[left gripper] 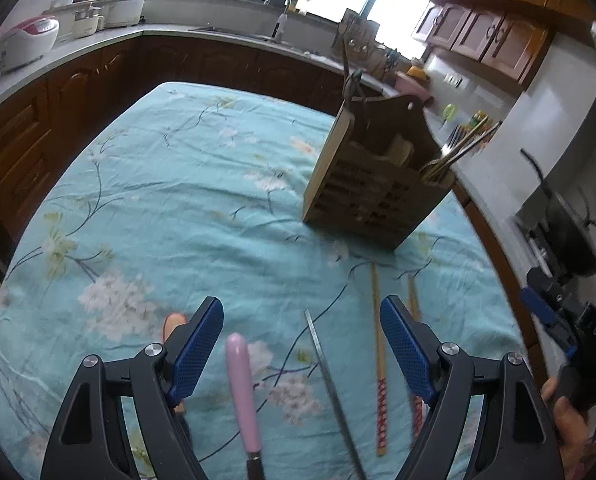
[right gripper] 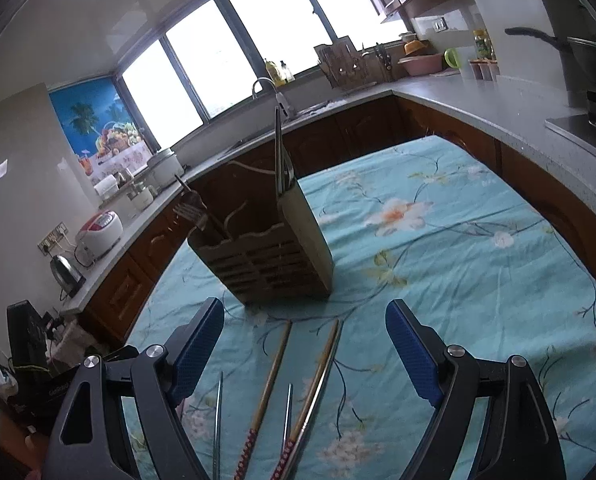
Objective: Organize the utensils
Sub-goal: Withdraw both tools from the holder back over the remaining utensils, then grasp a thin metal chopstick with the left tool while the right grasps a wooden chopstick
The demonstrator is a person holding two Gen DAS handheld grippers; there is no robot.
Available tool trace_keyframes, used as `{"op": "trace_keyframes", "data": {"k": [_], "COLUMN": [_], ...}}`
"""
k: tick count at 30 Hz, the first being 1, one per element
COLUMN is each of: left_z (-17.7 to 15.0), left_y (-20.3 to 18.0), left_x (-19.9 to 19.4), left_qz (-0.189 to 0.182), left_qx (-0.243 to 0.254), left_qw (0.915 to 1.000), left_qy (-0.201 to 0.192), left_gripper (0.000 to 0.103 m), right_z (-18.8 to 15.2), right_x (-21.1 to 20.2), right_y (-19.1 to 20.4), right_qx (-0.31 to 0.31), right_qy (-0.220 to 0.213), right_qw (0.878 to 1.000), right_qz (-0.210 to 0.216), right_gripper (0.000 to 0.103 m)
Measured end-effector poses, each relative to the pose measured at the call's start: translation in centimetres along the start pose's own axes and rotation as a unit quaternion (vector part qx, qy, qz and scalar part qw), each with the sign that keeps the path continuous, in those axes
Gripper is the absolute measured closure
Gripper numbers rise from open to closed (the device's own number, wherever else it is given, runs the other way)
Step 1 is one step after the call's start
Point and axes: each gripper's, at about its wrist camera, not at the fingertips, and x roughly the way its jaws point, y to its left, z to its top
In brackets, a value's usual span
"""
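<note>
Utensil count on the worktop
One wooden holder (left gripper: pixel 371 184); two wooden chopsticks (right gripper: pixel 272 376); two metal chopsticks (right gripper: pixel 218 412); one pink-handled utensil (left gripper: pixel 242 392).

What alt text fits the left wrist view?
The open left gripper hovers over a floral teal tablecloth where a pink-handled utensil, a metal chopstick and two wooden chopsticks lie. Beyond them stands a wooden utensil holder with forks in it.

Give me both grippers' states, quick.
Left gripper: open, holding nothing, above the pink-handled utensil.
Right gripper: open, holding nothing, above the chopsticks.
</note>
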Motion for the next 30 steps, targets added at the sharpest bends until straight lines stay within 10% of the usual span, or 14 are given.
{"op": "trace_keyframes", "data": {"k": [10, 21, 30], "left_z": [-0.8, -1.1, -0.9], "left_y": [-1.3, -2.5, -2.4], "left_x": [2.4, 6.0, 8.5], "left_qz": [0.032, 0.051, 0.045], "left_qx": [0.028, 0.061, 0.065], "left_qw": [0.9984, 0.9939, 0.9920], "left_qy": [0.036, 0.077, 0.098], "left_gripper": [0.023, 0.027, 0.037], "right_z": [-1.3, -2.2, -2.7], "right_x": [2.1, 6.8, 11.2], "right_y": [0.6, 1.1, 0.9], "right_qx": [-0.015, -0.033, -0.039], "right_qy": [0.039, 0.108, 0.153], "right_qw": [0.999, 0.994, 0.987], "right_qz": [0.002, -0.005, -0.013], "right_gripper": [0.025, 0.066, 0.076]}}
